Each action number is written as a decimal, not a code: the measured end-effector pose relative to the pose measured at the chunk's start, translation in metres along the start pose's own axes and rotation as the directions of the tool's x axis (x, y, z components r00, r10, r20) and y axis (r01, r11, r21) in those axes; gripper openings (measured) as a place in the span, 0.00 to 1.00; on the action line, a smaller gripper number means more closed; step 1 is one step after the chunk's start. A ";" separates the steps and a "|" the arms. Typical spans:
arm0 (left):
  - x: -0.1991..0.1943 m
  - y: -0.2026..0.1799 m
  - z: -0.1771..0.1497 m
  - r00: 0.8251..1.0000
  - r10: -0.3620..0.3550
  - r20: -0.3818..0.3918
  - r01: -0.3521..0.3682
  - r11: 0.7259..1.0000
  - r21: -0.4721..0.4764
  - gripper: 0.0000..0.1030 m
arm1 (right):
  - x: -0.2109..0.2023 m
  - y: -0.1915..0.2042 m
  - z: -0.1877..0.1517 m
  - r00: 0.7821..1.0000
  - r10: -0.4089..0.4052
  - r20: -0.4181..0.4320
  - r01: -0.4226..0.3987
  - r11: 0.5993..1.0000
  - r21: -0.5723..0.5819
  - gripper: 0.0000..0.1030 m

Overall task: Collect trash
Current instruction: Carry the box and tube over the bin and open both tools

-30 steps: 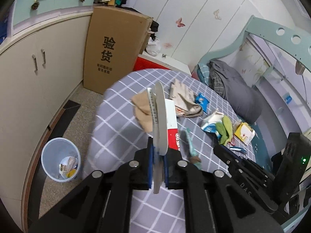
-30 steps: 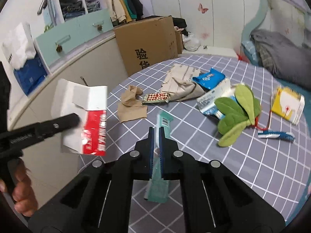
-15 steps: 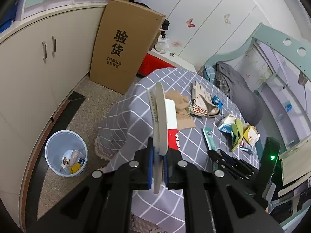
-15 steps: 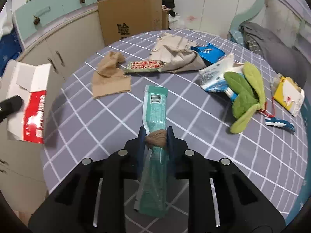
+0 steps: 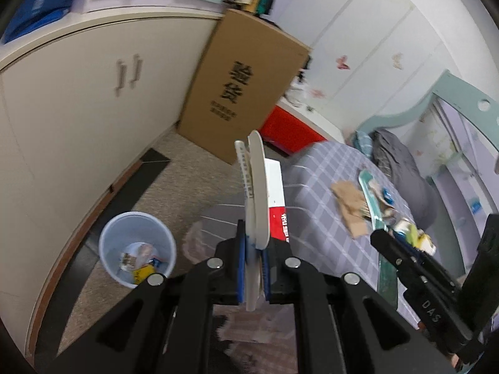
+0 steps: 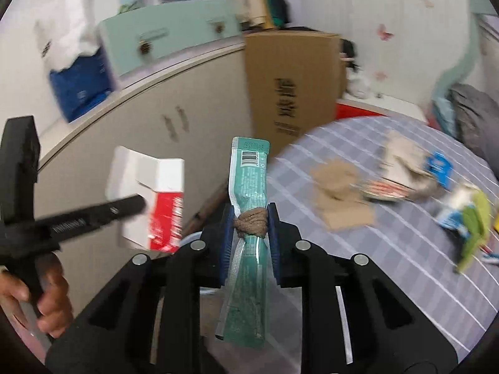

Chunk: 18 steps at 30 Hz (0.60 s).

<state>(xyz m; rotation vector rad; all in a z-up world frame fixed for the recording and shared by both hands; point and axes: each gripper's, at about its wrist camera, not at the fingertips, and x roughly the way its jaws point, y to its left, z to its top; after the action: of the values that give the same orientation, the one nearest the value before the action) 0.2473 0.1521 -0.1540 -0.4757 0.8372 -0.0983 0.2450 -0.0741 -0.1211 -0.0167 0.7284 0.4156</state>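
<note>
My left gripper (image 5: 252, 246) is shut on a flattened red and white carton (image 5: 274, 193), held edge-on above the floor beside the table's edge. A pale blue trash bin (image 5: 137, 246) with some litter in it stands on the floor below and to its left. My right gripper (image 6: 251, 221) is shut on a teal wrapper (image 6: 249, 171), its pads pressing a brown knotted band (image 6: 251, 222) around it, lifted off the table. In the right wrist view the left gripper (image 6: 137, 202) and the carton (image 6: 156, 193) hang to the left.
The round table with a grey checked cloth (image 6: 389, 249) holds brown paper (image 6: 343, 193), a beige wrapper, a blue packet (image 6: 439, 165) and a green leafy toy (image 6: 474, 224). A tall cardboard box (image 5: 243, 87) leans on a cream cabinet (image 5: 78, 109). A hand (image 6: 46, 286) grips the left tool.
Both grippers have swung left, away from the table top toward the floor and the bin. The right gripper has lifted the teal wrapper off the cloth and now grips it at the brown band.
</note>
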 end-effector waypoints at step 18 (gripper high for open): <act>0.015 0.149 0.018 0.954 0.299 -0.035 -0.301 0.940 -0.163 0.08 | 0.164 0.129 0.003 0.977 0.140 -0.158 -0.157 0.983 -0.097 0.59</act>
<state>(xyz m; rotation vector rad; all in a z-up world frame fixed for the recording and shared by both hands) 0.2552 0.2877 -0.2200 -0.4986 0.9230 0.2536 0.3083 0.1044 -0.2083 -0.0977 0.8580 0.6022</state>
